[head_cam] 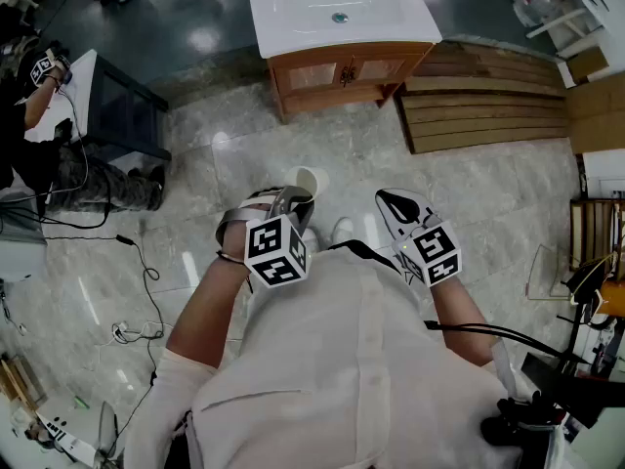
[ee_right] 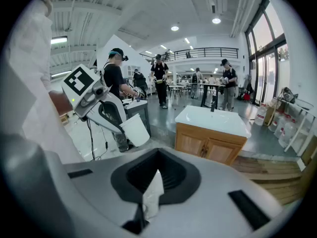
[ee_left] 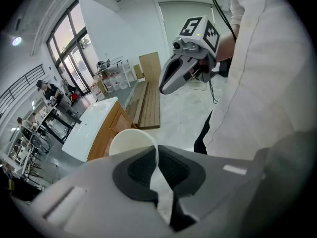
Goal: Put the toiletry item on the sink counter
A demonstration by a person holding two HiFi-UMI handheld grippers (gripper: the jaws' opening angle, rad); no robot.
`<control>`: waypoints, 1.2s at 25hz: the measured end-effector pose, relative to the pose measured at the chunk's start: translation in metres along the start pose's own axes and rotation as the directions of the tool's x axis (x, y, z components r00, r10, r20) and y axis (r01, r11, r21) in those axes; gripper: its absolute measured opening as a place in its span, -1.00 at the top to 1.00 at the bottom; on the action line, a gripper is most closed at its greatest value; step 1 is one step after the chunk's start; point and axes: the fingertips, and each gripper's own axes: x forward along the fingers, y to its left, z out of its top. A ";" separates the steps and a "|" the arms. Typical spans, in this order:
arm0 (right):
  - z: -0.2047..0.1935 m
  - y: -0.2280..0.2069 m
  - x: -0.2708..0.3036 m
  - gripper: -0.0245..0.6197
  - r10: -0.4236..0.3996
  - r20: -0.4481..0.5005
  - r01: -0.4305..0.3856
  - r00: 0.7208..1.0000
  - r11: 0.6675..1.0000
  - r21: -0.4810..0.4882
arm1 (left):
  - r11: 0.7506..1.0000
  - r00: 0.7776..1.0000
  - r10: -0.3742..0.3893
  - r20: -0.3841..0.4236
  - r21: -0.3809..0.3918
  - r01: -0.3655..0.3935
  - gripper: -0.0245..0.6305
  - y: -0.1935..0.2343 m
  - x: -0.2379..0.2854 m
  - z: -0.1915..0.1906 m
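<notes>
Room: a pale marble floor (head_cam: 469,193) is seen underfoot, with cables (head_cam: 145,267) trailed over it at the left.
Fixture: a white-topped sink counter (head_cam: 293,13) with a basin is carried on a wooden cabinet (head_cam: 342,71), well ahead of both grippers.
Timber: a stack of boards (head_cam: 483,106) is laid on the floor just beside the cabinet, on the right.
Item: a white cup (head_cam: 308,179) is held in the air in front of the person's white shirt (head_cam: 361,360), somewhat tilted and well apart from the sink counter.
Left side: the left gripper (head_cam: 293,201) is clamped on the cup's wall at the rim, with one pad inside the cup and the other outside.
Right side: the right gripper (head_cam: 394,203) is held beside the left one, apart from the cup. Its jaws are drawn together with only a thin pale slit between them, and nothing is clasped.
Background: other people (ee_right: 161,81) are seen standing beyond the sink counter in the right gripper view.
</notes>
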 end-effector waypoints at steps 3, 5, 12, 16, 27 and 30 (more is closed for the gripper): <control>0.002 0.003 0.003 0.91 -0.007 0.010 0.007 1.000 1.000 -0.009 | 1.000 1.000 0.000 0.005 0.005 0.000 0.86 -0.007 -0.002 -0.001; 0.004 0.001 0.005 0.91 -0.016 0.023 0.016 1.000 1.000 -0.005 | 1.000 1.000 -0.001 -0.003 0.019 0.001 0.86 -0.007 0.000 -0.003; 0.006 -0.033 0.006 0.91 -0.027 0.055 0.026 0.998 0.999 0.028 | 0.998 0.999 -0.006 -0.041 0.058 0.008 0.86 0.013 0.018 0.014; 0.008 -0.077 0.013 0.91 -0.009 0.064 0.005 0.998 0.998 0.057 | 0.997 0.999 -0.012 -0.051 0.071 0.015 0.86 0.045 0.043 0.040; 0.014 -0.218 0.016 0.90 0.025 0.062 -0.027 0.998 0.999 0.025 | 0.998 0.997 0.018 -0.075 0.065 -0.013 0.86 0.152 0.113 0.134; 0.009 -0.250 0.012 0.90 0.022 0.068 -0.024 0.997 0.999 0.030 | 0.998 0.997 0.025 -0.076 0.066 -0.020 0.86 0.176 0.130 0.154</control>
